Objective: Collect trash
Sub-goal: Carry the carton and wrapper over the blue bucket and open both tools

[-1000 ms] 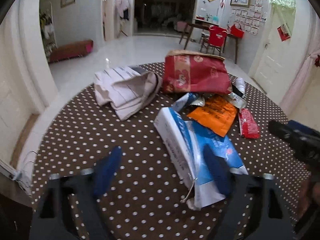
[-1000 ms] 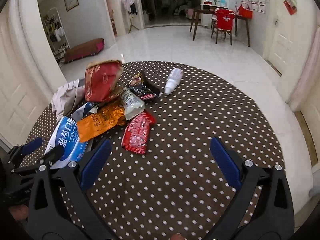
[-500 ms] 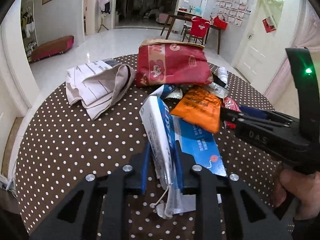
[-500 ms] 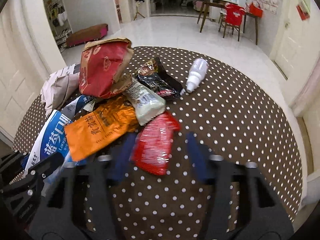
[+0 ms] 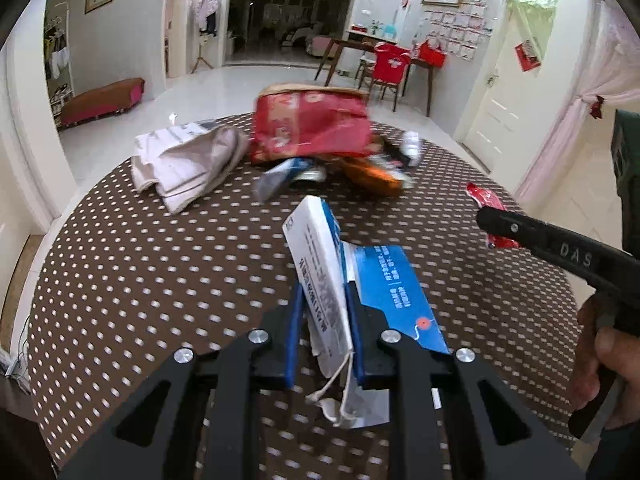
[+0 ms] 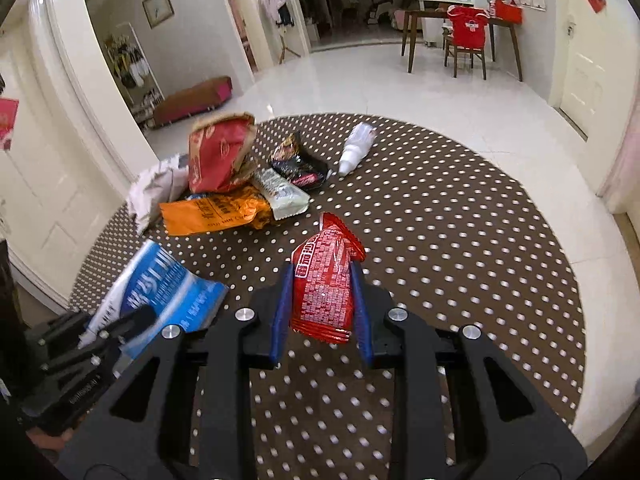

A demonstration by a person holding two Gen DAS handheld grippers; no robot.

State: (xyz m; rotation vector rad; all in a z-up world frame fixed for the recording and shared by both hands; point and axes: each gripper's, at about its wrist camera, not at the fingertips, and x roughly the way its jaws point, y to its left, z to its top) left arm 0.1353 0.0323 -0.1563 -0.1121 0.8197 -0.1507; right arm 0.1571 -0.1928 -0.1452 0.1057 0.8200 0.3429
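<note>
— What do you see from your left wrist?

— My left gripper (image 5: 322,320) is nearly closed, and its blue pads press on the two sides of a flat blue and white printed paper bag (image 5: 320,276) with a white string handle. The jaws have just been closing on it. The bag stands on its edge between the pads, above the round brown table with white dots (image 5: 160,260). Farther away lie a big red paper bag (image 5: 312,128), a crumpled beige paper bag (image 5: 188,160) and some blurred wrappers.

— And from the right wrist?

— My right gripper (image 6: 322,300) is also nearly closed. It holds a red crinkled plastic snack wrapper (image 6: 326,280) by the lower half, and its jaws have just been closing too. On the table I see an orange plastic packet (image 6: 216,216), a white and green wrapper (image 6: 284,196), a black snack packet (image 6: 300,164) and a small white plastic bottle (image 6: 356,148) lying on its side.

— What can go wrong now?

— I think the red wrapper is smooth and may slide out if I swing my hand quickly. The paper bag is held only near one end, so it may bend or tear. I see no bin in either view, so I cannot tell where to carry them.
</note>
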